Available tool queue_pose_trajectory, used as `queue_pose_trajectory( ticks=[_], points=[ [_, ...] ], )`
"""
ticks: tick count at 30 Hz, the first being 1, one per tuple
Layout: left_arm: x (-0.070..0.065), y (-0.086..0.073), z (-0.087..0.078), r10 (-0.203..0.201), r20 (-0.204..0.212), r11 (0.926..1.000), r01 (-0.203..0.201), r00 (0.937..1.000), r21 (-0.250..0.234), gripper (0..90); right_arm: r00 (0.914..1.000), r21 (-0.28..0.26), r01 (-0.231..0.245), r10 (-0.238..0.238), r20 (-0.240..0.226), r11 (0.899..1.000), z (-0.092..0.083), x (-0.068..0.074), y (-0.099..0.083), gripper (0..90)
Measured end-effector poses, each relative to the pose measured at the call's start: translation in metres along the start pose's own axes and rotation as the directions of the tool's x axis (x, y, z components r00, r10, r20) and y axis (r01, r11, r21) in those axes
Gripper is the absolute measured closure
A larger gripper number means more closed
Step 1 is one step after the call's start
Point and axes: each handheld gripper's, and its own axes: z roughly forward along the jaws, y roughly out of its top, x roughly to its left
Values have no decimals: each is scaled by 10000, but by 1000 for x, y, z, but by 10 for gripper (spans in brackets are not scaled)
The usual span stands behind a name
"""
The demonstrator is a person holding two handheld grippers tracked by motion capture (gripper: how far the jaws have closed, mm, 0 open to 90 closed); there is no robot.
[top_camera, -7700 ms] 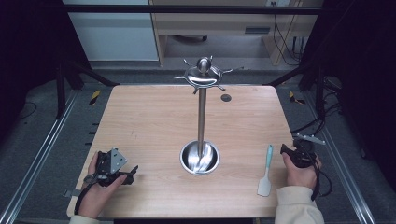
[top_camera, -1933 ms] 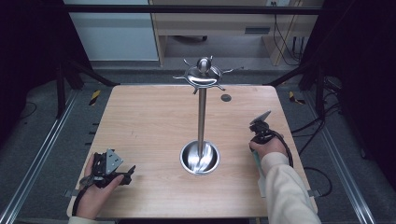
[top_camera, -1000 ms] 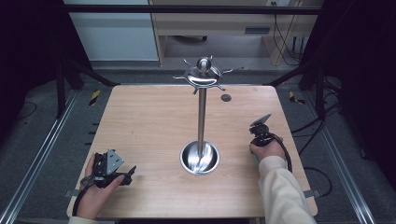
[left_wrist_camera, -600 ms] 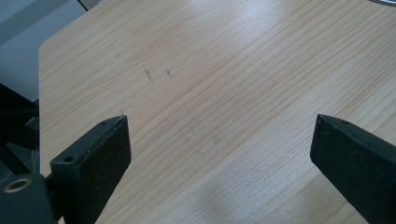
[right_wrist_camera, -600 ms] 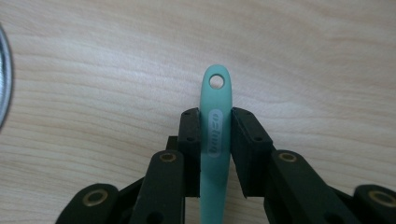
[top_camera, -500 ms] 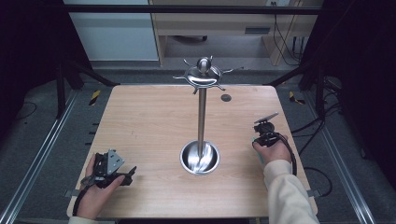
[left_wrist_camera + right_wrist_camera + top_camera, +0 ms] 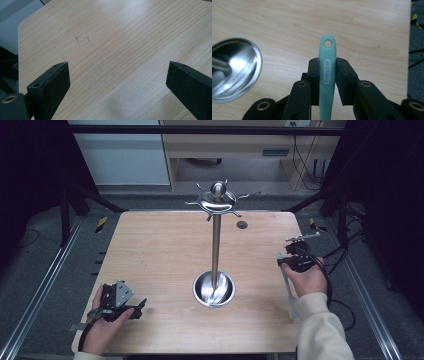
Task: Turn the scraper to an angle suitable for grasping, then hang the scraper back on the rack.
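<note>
Right tool point(image 7: 327, 82) clamped on the teal spatula point(image 7: 327, 72) partway down the handle, hanging hole free beyond the jaws. Seen from above, right tool point(image 7: 296, 261) raised over the right edge of the desk point(image 7: 160, 250), spatula point(image 7: 286, 285) trailing back under the hand toward the sleeve, blade end pale and blurred. Left tool point(image 7: 117, 82) spread wide with nothing between the jaws, resting low on the near left of the desk point(image 7: 112, 37); same left tool point(image 7: 120, 302) in the high view.

Probably light, silicone-coated: handle fairly stiff, blade likely floppy, surface grippy rather than slick. Not fragile. Best held as now, on the flat of the handle below the hole, leaving the hole free for a hook on the stand point(image 7: 217, 245). Long lever behind the jaws, so some swing likely.

Against the earliest frame: spatula then lying flat on the desk near the right edge, right hand beside it; now off the desk and gripped. Against a second ago: right hand farther right and higher. Left hand and stand unchanged.
</note>
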Motion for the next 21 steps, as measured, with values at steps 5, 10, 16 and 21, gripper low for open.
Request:
queue_pose_trajectory(
  ticks=[5,10,16,21],
  points=[
    [0,0,0,0,17,10000,0,10000,-5,49,9994,-932,347,-353,-45,9950,-33,6,10,744],
    [-1,0,0,32,29,10000,-32,10000,-5,49,9977,-1369,616,-649,-199,9887,-50,14,15,744],
    [0,0,0,-11,12,10000,11,10000,-22,49,9958,-1807,758,-837,-363,9806,-62,20,21,744],
    [1,0,0,-10,20,10000,10,10000,-6,49,9939,-2229,862,-993,-481,9710,-73,24,24,744]
  ],
)
